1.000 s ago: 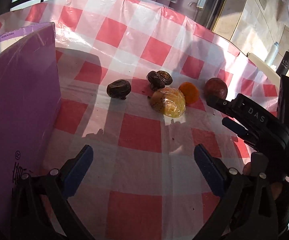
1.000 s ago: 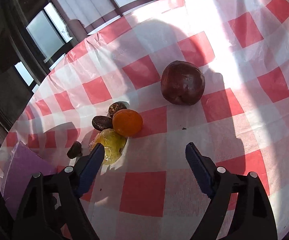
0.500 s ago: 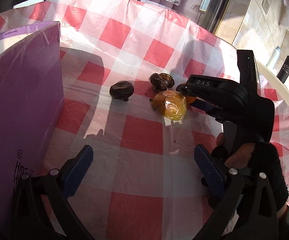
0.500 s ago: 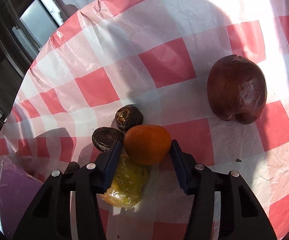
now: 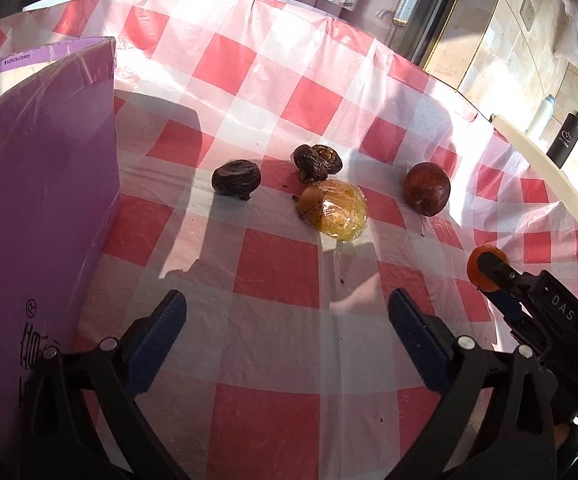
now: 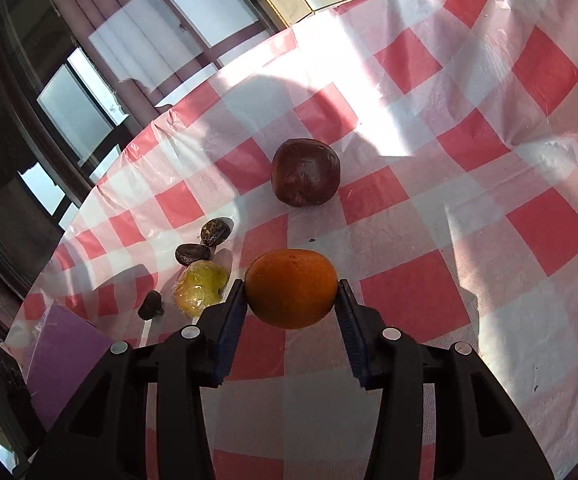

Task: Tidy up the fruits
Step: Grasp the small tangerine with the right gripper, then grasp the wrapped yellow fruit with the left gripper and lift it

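Note:
My right gripper point(image 6: 291, 294) is shut on a small orange point(image 6: 291, 288), held above the checked cloth; the left wrist view shows that orange point(image 5: 483, 266) at the right edge, in the right gripper point(image 5: 489, 276). A dark red fruit point(image 6: 306, 172) point(image 5: 427, 189) lies on the cloth beyond it. A yellow fruit in clear wrap point(image 5: 339, 210) point(image 6: 201, 286) sits mid-table beside two dark wrinkled fruits point(image 5: 316, 163) point(image 6: 205, 242). A third dark fruit point(image 5: 236, 179) point(image 6: 151, 305) lies further left. My left gripper point(image 5: 287, 330) hangs open over bare cloth, nothing between its blue pads.
A tall purple box point(image 5: 37, 184) point(image 6: 61, 344) stands at the left, wrapped in film. The round table's red-and-white cloth point(image 5: 273, 272) drops off at the far rim. Two bottles point(image 5: 567, 140) stand on a ledge beyond the table at the right. Windows lie behind.
My right gripper closed on the orange beside the yellow fruit, lifted it and drew back to the right, away from the cluster. The left gripper stayed where it was, open.

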### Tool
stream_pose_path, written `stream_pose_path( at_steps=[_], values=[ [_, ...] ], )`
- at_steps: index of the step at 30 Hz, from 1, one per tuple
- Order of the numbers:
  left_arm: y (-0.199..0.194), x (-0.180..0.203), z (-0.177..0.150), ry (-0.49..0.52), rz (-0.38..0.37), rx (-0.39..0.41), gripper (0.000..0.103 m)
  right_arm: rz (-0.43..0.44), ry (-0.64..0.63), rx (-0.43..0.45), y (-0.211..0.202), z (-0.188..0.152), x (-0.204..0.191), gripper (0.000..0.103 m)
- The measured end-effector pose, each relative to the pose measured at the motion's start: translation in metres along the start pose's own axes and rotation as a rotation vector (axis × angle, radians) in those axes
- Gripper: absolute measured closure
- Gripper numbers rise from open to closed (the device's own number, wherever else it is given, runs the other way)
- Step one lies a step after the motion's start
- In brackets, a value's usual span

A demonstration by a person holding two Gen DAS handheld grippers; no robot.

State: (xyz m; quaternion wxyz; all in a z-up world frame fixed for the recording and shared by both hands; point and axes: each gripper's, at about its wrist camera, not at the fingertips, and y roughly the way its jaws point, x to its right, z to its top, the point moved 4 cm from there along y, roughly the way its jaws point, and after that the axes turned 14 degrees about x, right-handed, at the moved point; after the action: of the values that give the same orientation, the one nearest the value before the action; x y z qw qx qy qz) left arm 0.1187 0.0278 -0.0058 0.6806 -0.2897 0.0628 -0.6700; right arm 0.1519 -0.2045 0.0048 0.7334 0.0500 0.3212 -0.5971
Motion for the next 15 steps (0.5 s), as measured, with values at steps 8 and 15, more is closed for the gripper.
stream_pose_path(
  at_steps=[8,15],
  values=[
    [0.022,0.012,-0.002,0.003,-0.01,-0.094,0.002,-0.001,-0.01,0.019,0.005,0.001,-0.001,0.057],
    [0.074,0.04,0.013,0.105,0.106,-0.124,0.005,0.006,-0.01,0.015,0.007,0.001,-0.002,0.057]
  ],
)
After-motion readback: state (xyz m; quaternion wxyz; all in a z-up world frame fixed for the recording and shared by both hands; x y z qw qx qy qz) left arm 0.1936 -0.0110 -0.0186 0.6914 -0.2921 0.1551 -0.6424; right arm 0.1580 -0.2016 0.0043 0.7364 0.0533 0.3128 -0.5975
